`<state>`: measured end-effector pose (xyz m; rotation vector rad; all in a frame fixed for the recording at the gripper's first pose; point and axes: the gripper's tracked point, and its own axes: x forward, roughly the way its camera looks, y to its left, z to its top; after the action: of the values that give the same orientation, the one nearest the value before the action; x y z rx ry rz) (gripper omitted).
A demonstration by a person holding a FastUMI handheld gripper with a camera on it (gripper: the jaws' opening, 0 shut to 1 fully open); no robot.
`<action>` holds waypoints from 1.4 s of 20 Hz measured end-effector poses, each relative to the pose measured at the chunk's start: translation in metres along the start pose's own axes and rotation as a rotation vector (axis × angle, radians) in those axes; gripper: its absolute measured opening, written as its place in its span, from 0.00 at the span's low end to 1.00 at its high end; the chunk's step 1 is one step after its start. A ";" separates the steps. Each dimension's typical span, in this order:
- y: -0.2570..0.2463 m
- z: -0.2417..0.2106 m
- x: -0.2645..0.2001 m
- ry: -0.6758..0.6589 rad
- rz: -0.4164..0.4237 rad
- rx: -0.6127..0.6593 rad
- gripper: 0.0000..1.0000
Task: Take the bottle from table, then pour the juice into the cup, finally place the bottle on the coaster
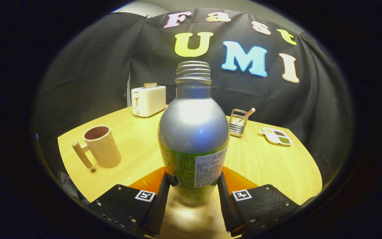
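Observation:
A silver bottle (193,132) with a green label and an open threaded neck stands upright between my fingers. My gripper (194,177) is shut on its lower body, one finger pressing each side. An orange coaster (148,182) shows on both sides of the bottle, just behind the fingertips; I cannot tell whether the bottle's base touches it or the table (277,166). A tan cup (101,146) with a wooden side handle stands to the left, beyond the left finger, its dark inside visible.
A white toaster (148,99) with a slice in it stands at the table's far edge. To the right beyond the bottle are a wire holder (238,122) and a small white dish (276,136). A dark crumpled thing (66,184) lies at the table's near left edge.

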<state>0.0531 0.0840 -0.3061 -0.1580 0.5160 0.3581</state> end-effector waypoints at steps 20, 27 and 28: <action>0.066 0.040 0.006 0.056 0.029 -0.406 0.70; 0.082 0.037 0.004 0.092 0.049 -0.535 0.70; 0.083 0.037 0.004 0.097 0.047 -0.554 0.70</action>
<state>0.0425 0.1707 -0.2810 -0.7018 0.5067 0.5361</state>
